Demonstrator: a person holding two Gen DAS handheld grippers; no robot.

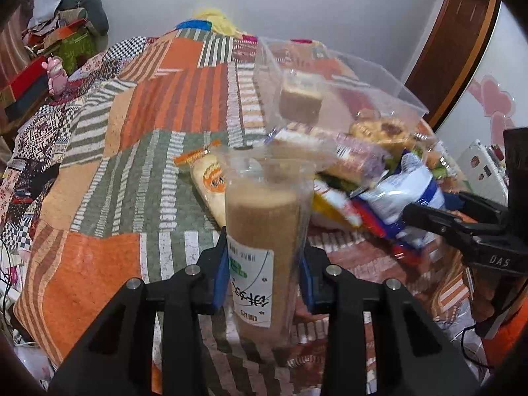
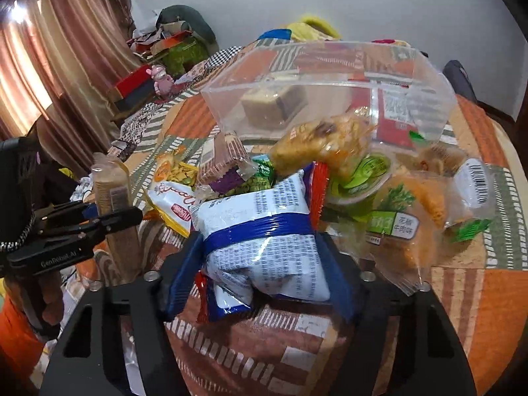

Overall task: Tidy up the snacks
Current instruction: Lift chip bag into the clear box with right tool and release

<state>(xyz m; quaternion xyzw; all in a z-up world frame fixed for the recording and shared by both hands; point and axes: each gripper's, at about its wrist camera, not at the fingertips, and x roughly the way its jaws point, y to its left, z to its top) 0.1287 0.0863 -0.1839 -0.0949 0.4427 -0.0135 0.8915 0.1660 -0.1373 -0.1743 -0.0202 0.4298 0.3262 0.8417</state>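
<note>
Left gripper (image 1: 264, 283): jaws drawn narrow, blue pads clamped on either side of a tall clear-wrapped stack of brown biscuits with a white label (image 1: 264, 231). The grip sits on the lower half; the stack stands upright and looks lifted just clear of the patchwork orange, green and white striped bedspread (image 1: 109, 171).

Right gripper (image 2: 264, 257): jaws closed in on a puffy white snack packet with a blue band and fine print (image 2: 264, 231). The pads press its lower sides and the film bulges between them.

Risks, as I judge them:
- Tall stack held low: a quick swing could tip it in the pads, or the loose wrapper could slip.
- Air-filled packet: squeezing harder may squirt it out of the jaws or crush the contents.
- The red-and-blue wrapper (image 2: 211, 303) tucked under the packet may be dragged along.
- The two grippers work just beside each other; crossing paths would knock one load.

Beyond: the snack heap, comprising a yellow packet with red print (image 2: 171, 208), a clear bag of orange-crumbed pieces with a green label (image 2: 419, 211) and a green-lidded cup (image 2: 366, 171). It lies between both loads and the clear plastic storage box (image 2: 435, 76), which already holds a wrapped brown cake square (image 2: 274, 102) and a red packet (image 2: 396, 112). The near box wall must be cleared from above.
</note>
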